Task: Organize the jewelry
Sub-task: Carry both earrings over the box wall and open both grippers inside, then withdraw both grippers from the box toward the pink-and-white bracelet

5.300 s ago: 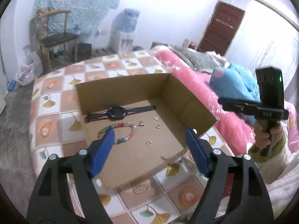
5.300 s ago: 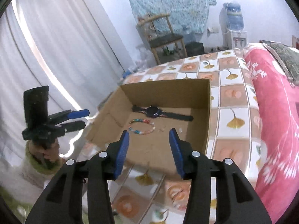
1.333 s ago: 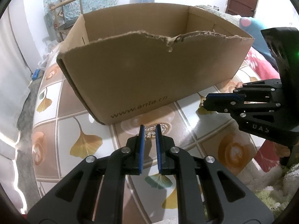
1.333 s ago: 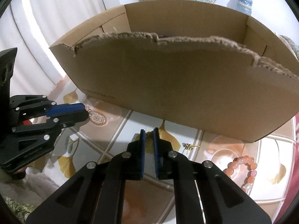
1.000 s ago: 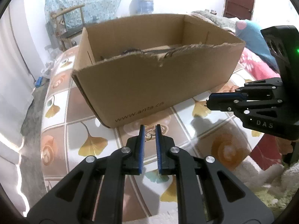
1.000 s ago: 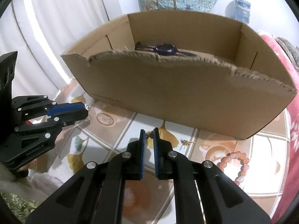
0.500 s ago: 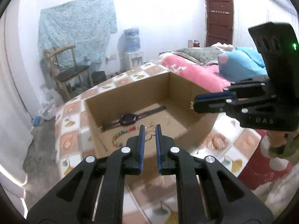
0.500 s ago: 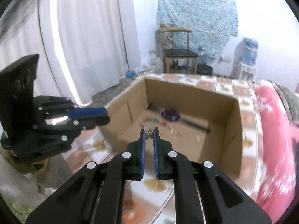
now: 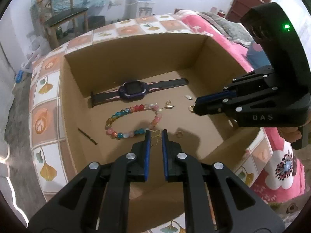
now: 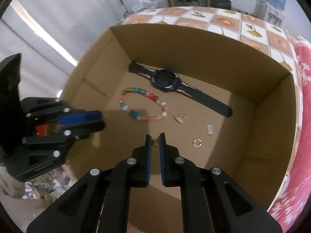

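Note:
Both grippers hang over the open cardboard box [image 9: 136, 38]. My left gripper [image 9: 155, 135] is shut on a thin gold wire charm [image 9: 155, 140]. My right gripper [image 10: 155, 137] is shut on a small bronze butterfly charm [image 10: 155, 142]. In the left wrist view the right gripper [image 9: 195, 109] comes in from the right with a gold bit at its tip. On the box floor lie a purple watch [image 9: 133, 92], a coloured bead bracelet [image 9: 134, 120], a gold ring [image 10: 197, 143] and small silver pieces [image 10: 209, 129].
The box [image 10: 194, 31] stands on a bed cover of leaf-patterned squares [image 9: 44, 85], with a pink flowered blanket [image 9: 279, 167] to its right. A thin dark stick [image 9: 87, 136] lies on the box floor at the left. A chair [image 9: 64, 17] stands behind.
Both grippers rose from the cover in front of the box and moved forward over its near wall, still shut on their small charms. They now look down into the box.

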`<state>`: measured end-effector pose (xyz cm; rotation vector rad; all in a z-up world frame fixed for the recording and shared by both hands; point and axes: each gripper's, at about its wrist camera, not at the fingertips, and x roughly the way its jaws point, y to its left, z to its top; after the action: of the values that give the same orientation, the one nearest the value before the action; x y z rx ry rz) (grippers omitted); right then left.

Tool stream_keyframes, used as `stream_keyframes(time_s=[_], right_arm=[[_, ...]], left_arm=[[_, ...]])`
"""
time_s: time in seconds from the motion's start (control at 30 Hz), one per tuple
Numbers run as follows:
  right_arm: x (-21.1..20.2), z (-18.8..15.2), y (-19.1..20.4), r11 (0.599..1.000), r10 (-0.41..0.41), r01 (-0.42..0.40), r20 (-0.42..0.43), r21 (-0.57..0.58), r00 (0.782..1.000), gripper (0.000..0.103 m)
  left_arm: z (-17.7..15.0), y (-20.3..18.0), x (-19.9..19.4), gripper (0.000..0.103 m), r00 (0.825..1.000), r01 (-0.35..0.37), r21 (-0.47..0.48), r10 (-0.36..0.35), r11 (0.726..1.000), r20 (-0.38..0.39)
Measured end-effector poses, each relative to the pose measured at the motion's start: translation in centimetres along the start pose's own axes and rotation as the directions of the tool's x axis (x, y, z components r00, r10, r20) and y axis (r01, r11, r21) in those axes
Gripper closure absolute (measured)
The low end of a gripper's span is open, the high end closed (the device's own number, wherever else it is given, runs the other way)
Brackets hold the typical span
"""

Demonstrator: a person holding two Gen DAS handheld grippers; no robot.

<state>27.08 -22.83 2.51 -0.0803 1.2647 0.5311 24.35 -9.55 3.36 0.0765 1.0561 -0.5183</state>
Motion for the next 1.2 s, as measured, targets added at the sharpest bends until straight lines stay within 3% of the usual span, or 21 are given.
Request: stream_keyframes(time_s=[0.5,0.57,0.67,0.73,0.87,1.0,1.07,1.13,1.2], right_arm=[[-1.5,-0.7,-1.7,0.998,-0.006,0.002,0.069,0.059,0.998,0.093],[-2.5,-0.9,-1.9,0.998,-0.003,-0.003,0.099,0.064,0.995,0.089],[-4.7,-1.5,-2.0,0.997,0.006,-0.018,0.167,0.072,0.986,0.078],[-6.3,-2.3,-1.9,0.997,0.013,-0.03,0.217,0.075,0.976,0.077],[-10.1,-5.2,-1.8,0.992,0.051,-0.086,0.329,0.094,0.943,0.076],[-13.6,-9.6,-1.1,0.99,0.068,-0.117,0.442,0.084,0.895,0.067],[-14.3,-12.3,-0.9,0.988,0.072,-0.129,0.478,0.088,0.875,0.065],[-14.0,-14.3,-0.9,0.985,0.07,-0.138,0.482,0.106,0.873,0.064],[-12.5,-16.5,-0.9,0.982,0.04,-0.118,0.451,0.145,0.892,0.064]], left_arm=[[0.0,0.2,-1.1,0.089,0.999,-0.011,-0.003,0.011,1.0,0.035],[0.1,0.4,-2.0,0.081,0.997,-0.003,-0.01,0.004,1.0,0.072],[0.3,0.6,-3.9,0.08,0.99,0.003,-0.016,-0.001,1.0,0.14],[0.2,0.5,-5.3,0.077,0.983,-0.009,-0.01,0.011,1.0,0.182],[-0.8,-0.4,-8.9,0.07,0.957,-0.032,0.017,0.026,0.999,0.288],[-3.3,-1.8,-11.7,0.059,0.932,0.017,0.065,-0.039,0.998,0.36],[-4.7,-2.7,-12.0,0.053,0.927,0.048,0.095,-0.079,0.994,0.366],[-6.1,-4.1,-11.7,0.051,0.93,0.068,0.139,-0.113,0.988,0.35],[-7.3,-5.3,-10.9,0.05,0.938,0.082,0.171,-0.135,0.982,0.321]])
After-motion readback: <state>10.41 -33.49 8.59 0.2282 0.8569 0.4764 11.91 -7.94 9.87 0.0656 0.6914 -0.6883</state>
